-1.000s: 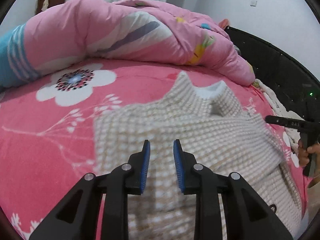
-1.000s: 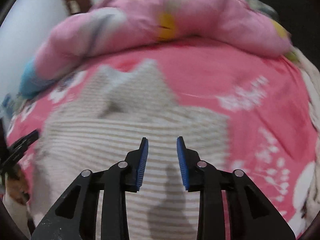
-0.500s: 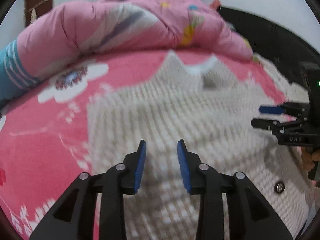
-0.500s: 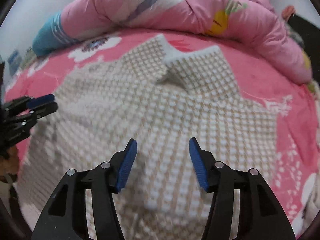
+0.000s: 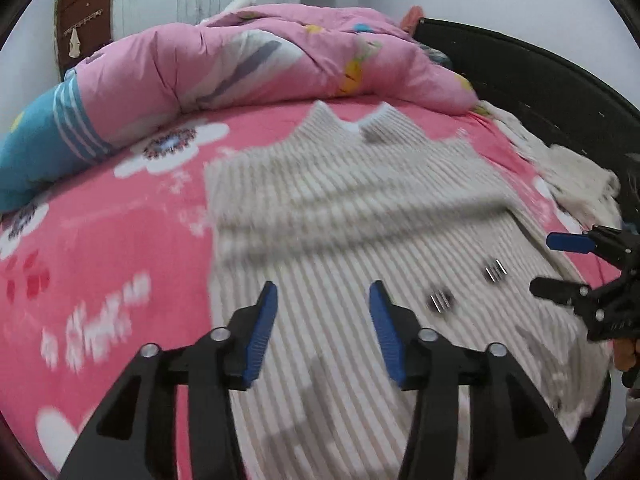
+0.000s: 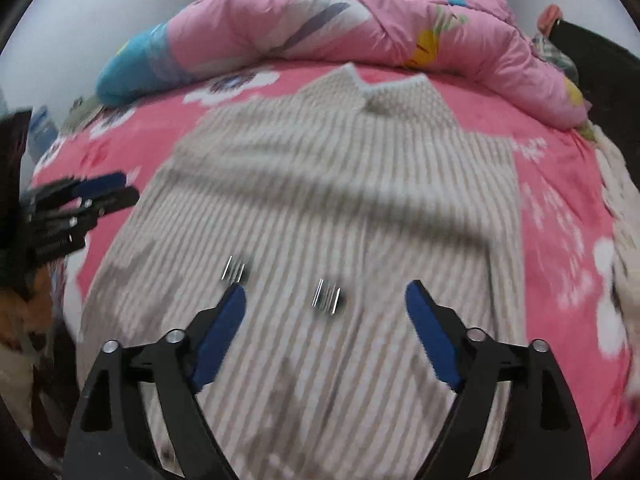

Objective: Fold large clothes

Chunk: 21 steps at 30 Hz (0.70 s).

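A beige-and-white knitted cardigan [image 5: 360, 208] lies flat on the pink flowered bedsheet [image 5: 120, 240], collar at the far end, with a fold running across its chest and two dark buttons [image 5: 440, 302] lower down. My left gripper [image 5: 322, 296] hovers over its lower left half, jaws opening with nothing between them. In the right wrist view the cardigan [image 6: 340, 184] fills the middle. My right gripper [image 6: 326, 296] hangs above the buttons [image 6: 328, 298], jaws opening wide and holding nothing. Each gripper shows in the other's view: the right gripper [image 5: 560, 266] and the left gripper [image 6: 100, 192].
A rolled pink quilt [image 5: 260, 68] with a blue end lies across the far side of the bed. A black bed frame [image 5: 540, 80] rises on the right, with a white fringed cloth [image 5: 572, 176] beside it. A person's hand [image 5: 624, 352] holds the right gripper.
Both grippers have drawn back from the cardigan's upper part toward its near end, and both jaws have spread wider. The buttons have come into view.
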Tool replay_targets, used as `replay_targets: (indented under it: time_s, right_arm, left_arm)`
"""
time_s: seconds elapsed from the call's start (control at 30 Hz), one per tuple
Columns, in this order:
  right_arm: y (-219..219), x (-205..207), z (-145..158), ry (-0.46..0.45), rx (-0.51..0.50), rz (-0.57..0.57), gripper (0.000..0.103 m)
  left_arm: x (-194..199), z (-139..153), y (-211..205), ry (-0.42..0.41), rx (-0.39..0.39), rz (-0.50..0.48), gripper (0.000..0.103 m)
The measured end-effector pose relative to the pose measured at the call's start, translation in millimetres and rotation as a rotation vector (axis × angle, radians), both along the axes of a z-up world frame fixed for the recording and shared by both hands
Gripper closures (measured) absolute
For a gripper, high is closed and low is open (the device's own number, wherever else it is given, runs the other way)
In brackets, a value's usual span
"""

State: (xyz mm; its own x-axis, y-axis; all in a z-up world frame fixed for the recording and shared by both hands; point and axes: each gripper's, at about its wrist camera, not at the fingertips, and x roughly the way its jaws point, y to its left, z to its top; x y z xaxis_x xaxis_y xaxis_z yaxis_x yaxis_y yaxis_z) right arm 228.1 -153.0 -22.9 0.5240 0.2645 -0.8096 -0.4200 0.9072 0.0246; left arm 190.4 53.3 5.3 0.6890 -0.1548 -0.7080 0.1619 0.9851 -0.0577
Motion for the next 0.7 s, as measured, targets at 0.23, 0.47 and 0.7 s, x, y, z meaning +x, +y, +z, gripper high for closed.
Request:
replay_targets:
  time_s: [0.23,0.47,0.7]
  right_arm:
    - [-11,-37,-67,0.082,-0.009,-0.086,0.017]
    - [-30,-77,-25,-0.034,0.019,-0.144,0.013]
    - [-43,-72,-62,0.053,0.036,-0.208,0.008]
  left_arm:
    - [-46,-79,-19,0.078,0.013,0.053,0.043]
    - [-92,-53,-20,0.013,0.044,0.095,0.040]
    - [-104,-72,-20,0.017,0.050,0.137,0.033]
